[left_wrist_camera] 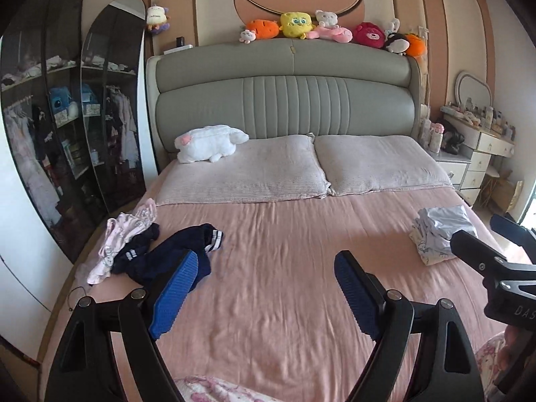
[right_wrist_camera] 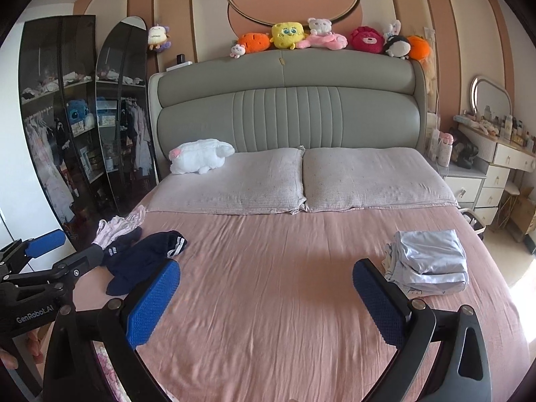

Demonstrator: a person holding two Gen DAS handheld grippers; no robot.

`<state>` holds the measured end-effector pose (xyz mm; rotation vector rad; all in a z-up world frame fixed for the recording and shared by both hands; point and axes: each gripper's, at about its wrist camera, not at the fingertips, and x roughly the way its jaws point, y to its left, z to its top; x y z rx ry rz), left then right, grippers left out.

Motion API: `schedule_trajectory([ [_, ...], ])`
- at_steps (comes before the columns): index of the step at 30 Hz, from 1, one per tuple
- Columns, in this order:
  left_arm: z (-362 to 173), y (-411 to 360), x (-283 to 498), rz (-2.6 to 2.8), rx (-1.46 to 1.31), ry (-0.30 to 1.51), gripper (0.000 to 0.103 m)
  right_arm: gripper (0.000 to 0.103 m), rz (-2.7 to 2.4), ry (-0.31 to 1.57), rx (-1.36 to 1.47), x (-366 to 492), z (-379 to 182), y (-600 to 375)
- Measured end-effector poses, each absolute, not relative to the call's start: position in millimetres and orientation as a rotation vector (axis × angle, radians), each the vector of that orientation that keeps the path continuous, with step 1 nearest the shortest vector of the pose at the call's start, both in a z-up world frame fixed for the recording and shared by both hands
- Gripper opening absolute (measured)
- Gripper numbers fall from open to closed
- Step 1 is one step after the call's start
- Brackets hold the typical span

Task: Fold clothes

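A folded stack of pale clothes (right_wrist_camera: 430,261) sits done on the pink bed (right_wrist_camera: 268,284) at the right, while a navy garment (right_wrist_camera: 140,258) and pink garment (left_wrist_camera: 124,234) lie crumpled at the left edge — still unfolded — and both the left gripper (left_wrist_camera: 264,288) and right gripper (right_wrist_camera: 268,298) hover spread wide, grasping nothing.

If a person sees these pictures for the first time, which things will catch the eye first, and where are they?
First comes the row of bright plush toys along the top of the grey headboard. On the pink bed sheet, a dark navy garment lies crumpled at the left side, and a neat stack of folded pale blue clothes sits at the right. Both the left gripper and the right gripper hang open above the sheet, holding nothing.
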<state>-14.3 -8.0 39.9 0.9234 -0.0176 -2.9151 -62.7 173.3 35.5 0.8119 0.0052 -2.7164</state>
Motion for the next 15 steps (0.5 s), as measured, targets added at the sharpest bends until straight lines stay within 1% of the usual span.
schedule_trajectory([
  [5, 34, -9, 15, -2.942, 0.973, 0.082, 0.084, 0.103, -2.739, 0.027, 0.841, -26, 26, 177],
  [8, 25, -1, 31, -2.897, 0.969, 0.020, 0.084, 0.103, -2.751, 0.054, 0.858, -6, 20, 180],
  [11, 13, 5, 45, -2.873, 0.949, -0.051, 0.084, 0.103, -2.737, 0.011, 0.887, 10, 11, 187],
  [15, -5, 5, 60, -2.904, 1.037, 0.061, 0.084, 0.103, -2.752, -0.031, 0.929, 27, -5, 196],
])
